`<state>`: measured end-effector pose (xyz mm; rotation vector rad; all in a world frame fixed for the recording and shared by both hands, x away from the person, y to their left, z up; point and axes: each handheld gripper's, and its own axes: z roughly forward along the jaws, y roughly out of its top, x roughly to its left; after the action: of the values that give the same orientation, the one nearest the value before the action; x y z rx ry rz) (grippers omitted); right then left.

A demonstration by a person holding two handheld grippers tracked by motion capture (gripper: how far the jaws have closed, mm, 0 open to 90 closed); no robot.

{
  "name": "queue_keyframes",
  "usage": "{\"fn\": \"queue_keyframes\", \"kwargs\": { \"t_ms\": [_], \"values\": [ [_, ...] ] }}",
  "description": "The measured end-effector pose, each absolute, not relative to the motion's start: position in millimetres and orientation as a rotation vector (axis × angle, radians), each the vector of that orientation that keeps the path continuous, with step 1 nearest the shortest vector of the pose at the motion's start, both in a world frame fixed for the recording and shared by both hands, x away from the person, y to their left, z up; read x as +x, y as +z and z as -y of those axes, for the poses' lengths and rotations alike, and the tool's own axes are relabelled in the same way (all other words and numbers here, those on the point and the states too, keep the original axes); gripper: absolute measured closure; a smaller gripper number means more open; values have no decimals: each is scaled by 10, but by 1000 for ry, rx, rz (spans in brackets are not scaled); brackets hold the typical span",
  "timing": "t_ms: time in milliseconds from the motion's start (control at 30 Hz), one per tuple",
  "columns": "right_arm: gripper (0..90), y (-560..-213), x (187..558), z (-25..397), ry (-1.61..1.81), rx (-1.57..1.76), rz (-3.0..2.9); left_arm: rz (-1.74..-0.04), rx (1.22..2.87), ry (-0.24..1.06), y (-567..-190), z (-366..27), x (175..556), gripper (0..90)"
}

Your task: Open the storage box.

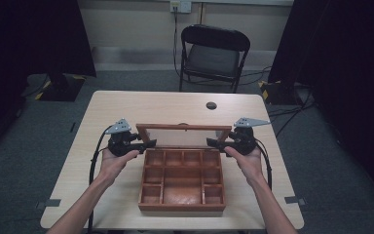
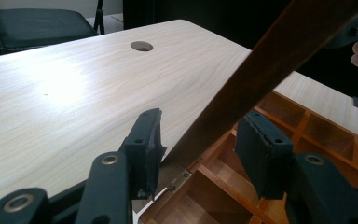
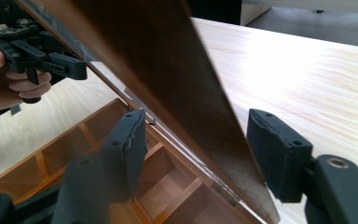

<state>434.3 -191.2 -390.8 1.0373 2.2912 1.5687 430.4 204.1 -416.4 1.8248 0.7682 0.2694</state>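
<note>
High view: a pale wooden surface (image 1: 126, 105) with a round cable hole (image 1: 211, 105) near its far edge carries an open wooden box (image 1: 182, 181) at the middle, close to the person's side. The box is divided into small compartments along the back and sides and a larger one at the front centre. Its lid (image 1: 183, 134), a wooden frame around a pale panel, stands raised along the box's far edge on hinges.

The person's two forearms come in from the bottom. The left hand (image 1: 114, 161) holds the left tool (image 1: 149, 144) at the lid's left end, and the right hand (image 1: 243, 158) holds the right tool (image 1: 212, 142) at the lid's right end. Each tool carries a grey three-cornered plate on top and trails a black cable.

Left gripper view: the left tool (image 2: 200, 140) is spread, its two black jaws standing on either side of the lid's dark wooden side rail (image 2: 261, 70). The left jaw lies against or just beside the rail; the right jaw stands apart from it. A small brass hinge (image 2: 181, 178) shows at the foot of the rail.

Right gripper view: the right tool (image 3: 200, 140) is also spread, with the lid's edge (image 3: 191, 102) passing between its jaws and a gap on both sides. The box's compartments (image 3: 74, 149) lie below, and the other hand and its tool show at upper left.

Beyond the surface stands a black folding chair (image 1: 213, 56) on grey floor, with dark curtains to either side.
</note>
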Motion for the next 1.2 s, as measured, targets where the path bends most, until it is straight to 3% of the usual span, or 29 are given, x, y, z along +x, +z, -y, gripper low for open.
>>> {"fn": "queue_keyframes", "kwargs": {
  "t_ms": [467, 1200],
  "values": [
    [356, -4010, 4435, 1892, 1517, 1061, -2278, -782, 1829, 297, -4152, -2035, 4379, 539],
    [446, -4205, 4502, 1924, 1498, 1100, -2286, -786, 1827, 285, -4190, -2050, 4426, 556]
  ]
}}
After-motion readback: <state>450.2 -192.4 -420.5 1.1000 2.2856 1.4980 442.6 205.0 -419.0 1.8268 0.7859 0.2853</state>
